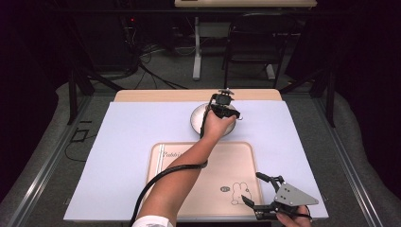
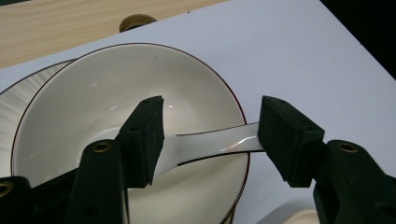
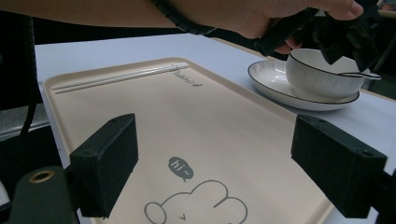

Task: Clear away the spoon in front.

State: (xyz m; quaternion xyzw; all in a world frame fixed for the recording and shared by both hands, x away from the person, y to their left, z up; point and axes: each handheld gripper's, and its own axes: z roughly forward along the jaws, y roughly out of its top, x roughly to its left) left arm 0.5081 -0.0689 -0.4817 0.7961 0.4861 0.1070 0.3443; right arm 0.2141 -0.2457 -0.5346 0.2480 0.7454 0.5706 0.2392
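Note:
A white bowl [image 2: 93,93] with a thin dark rim stands on a matching saucer [image 3: 271,77] at the far middle of the table. In the bowl lies a white spoon [image 2: 215,142], its handle resting over the rim. My left gripper [image 2: 210,135] hovers just above that rim, open, and the handle runs across the gap between the pads. I cannot tell whether either pad touches it. Over the front right corner of the beige tray [image 1: 236,156], my right gripper [image 1: 253,187] stands open with nothing between its jaws.
The tray [image 3: 210,121] has a cartoon rabbit print and two thin white sticks [image 3: 116,79] along its far left side. A pale sheet [image 1: 142,132] covers the wooden table, and a grommet hole [image 2: 137,21] sits behind the bowl. A chair [image 1: 255,42] stands beyond the table.

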